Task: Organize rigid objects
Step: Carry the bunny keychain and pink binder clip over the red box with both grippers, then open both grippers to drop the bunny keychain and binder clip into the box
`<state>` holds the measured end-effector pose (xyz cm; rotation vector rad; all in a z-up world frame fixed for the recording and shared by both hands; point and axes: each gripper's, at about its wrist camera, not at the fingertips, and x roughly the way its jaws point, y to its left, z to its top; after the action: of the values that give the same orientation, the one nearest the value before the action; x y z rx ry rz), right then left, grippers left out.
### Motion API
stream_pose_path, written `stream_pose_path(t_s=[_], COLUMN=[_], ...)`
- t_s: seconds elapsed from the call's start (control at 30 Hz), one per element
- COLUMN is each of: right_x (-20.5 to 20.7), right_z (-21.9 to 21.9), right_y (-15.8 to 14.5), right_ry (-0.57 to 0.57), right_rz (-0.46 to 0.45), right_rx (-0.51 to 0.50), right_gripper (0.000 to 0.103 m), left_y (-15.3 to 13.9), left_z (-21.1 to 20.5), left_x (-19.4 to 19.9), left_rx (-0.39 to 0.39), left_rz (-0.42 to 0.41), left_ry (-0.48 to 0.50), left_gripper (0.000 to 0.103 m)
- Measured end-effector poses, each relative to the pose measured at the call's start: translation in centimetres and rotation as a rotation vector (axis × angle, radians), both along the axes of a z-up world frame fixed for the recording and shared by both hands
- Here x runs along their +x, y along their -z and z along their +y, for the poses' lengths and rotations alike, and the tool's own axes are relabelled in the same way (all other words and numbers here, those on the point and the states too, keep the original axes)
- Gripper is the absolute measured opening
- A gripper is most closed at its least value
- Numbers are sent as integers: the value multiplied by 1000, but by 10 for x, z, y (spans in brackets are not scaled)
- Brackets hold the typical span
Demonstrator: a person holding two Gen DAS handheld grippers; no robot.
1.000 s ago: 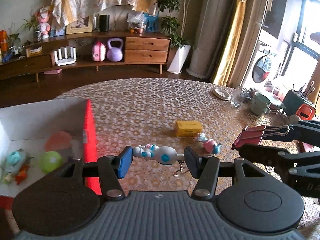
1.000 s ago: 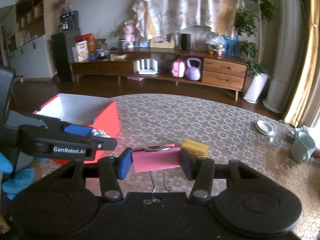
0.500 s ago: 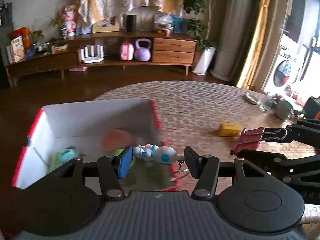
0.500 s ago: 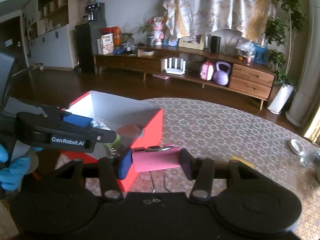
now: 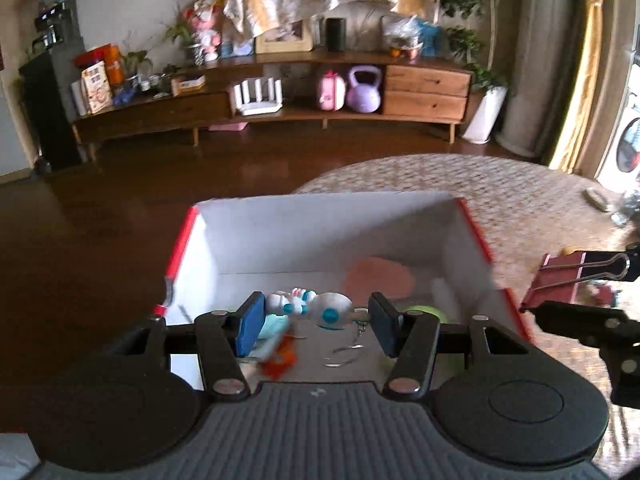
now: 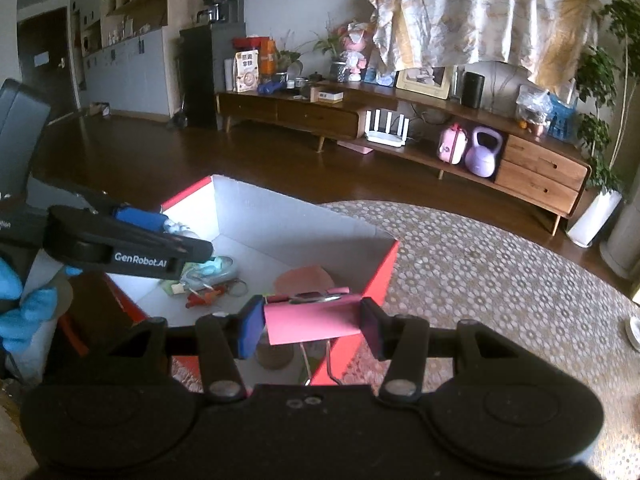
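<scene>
My left gripper [image 5: 316,320] is shut on a white and blue toy figure keychain [image 5: 308,305], whose ring dangles below. It hangs over the open red box [image 5: 320,236] with white inner walls. My right gripper [image 6: 312,326] is shut on a pink binder clip [image 6: 312,318], held over the box's near right corner [image 6: 384,272]. The clip also shows at the right edge of the left wrist view as a red binder clip [image 5: 560,280]. The left gripper [image 6: 160,240] shows in the right wrist view above the box's left half.
Inside the box lie a teal toy [image 6: 212,270], an orange piece [image 6: 204,298], a salmon round object [image 6: 304,278] and a green ball [image 5: 424,312]. The box stands at the edge of a round patterned table [image 6: 480,272]. A gloved hand [image 6: 16,308] is at far left.
Both grippers have swung left with their loads. The left one went from above the table beside the box to over the box's inside; the right one reached the box's corner.
</scene>
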<state>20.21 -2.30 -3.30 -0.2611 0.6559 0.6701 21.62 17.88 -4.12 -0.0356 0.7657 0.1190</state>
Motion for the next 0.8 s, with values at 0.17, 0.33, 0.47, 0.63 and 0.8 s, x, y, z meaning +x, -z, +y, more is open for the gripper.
stream_pose_path(t_s=[0.17, 0.33, 0.47, 0.63, 0.8], right_x=[19, 45, 59, 68, 68], right_z=[24, 47, 58, 69, 71], right_y=[10, 20, 33, 48, 60], right_ry=[-8, -14, -24, -35, -40], right_rz=[-2, 6, 32, 67, 83], right_rx=[-30, -43, -58, -85, -115], right_gripper=[51, 51, 51, 51, 51], left_y=[15, 35, 50, 65, 72], left_z=[20, 22, 17, 9, 5], left_x=[15, 24, 33, 42, 53], left_rx=[-7, -14, -14, 15, 42], left_rz=[41, 89, 137, 186, 235], left_ry=[-29, -17, 22, 46, 56], left_gripper=[56, 56, 56, 56, 56])
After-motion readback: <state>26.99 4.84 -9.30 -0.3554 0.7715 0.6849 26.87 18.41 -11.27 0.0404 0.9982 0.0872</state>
